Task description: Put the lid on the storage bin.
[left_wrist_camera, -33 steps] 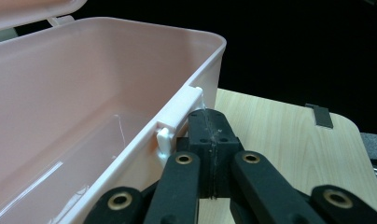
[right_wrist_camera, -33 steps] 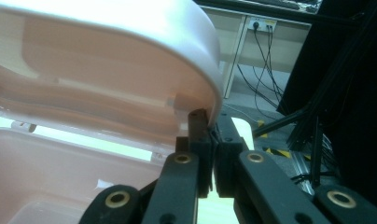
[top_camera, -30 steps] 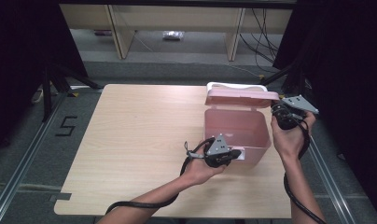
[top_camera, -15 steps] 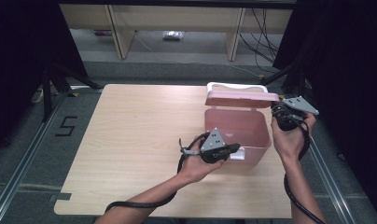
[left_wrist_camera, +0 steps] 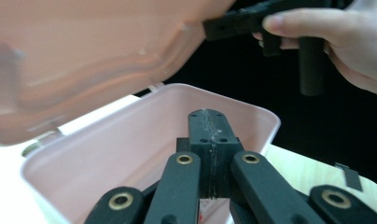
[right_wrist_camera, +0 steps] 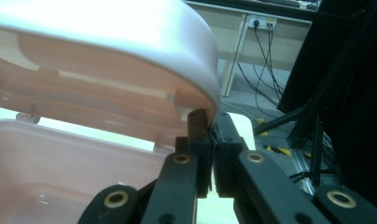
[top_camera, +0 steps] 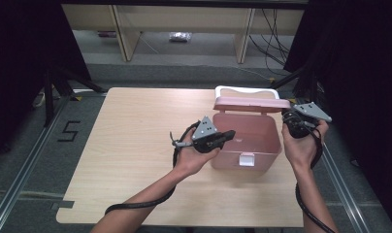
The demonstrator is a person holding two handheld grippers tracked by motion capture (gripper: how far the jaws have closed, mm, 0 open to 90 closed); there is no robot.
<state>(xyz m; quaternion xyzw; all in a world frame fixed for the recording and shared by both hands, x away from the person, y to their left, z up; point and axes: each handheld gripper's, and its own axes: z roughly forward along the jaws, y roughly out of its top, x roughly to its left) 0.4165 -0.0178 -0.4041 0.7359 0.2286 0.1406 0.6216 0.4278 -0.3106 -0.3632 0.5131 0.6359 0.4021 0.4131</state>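
Pink box (top_camera: 246,141) sat on the right half of the table (top_camera: 136,145), its front wall with the white latch (top_camera: 246,159) facing you. The lid (top_camera: 251,104) was raised, hinged at the back, hanging roughly level over the rear of the box, with its white handle (top_camera: 242,90) showing behind it.

Your left gripper (top_camera: 229,135) was at the box's front left corner, held in your left hand (top_camera: 194,155), tips reaching over the rim. In the left gripper view its jaws were pressed flat together with nothing between them, and they pointed into the open box (left_wrist_camera: 130,154); the underside of the lid (left_wrist_camera: 98,56) hung above them. The same view caught your right hand (left_wrist_camera: 336,42) farther off, past the lid's edge.

Your right gripper (top_camera: 287,116) was at the lid's right end, held in your right hand (top_camera: 301,145), grey plate on top. In the right gripper view its jaws were clamped on the lid's edge (right_wrist_camera: 200,112): the rim ran down between the two tips, one jaw inside, one outside. Below the lid, the box interior (right_wrist_camera: 60,163) showed at the left of that view.

The two grippers were well apart, one at each side of the box. Cables trailed from both down toward the table's near edge.
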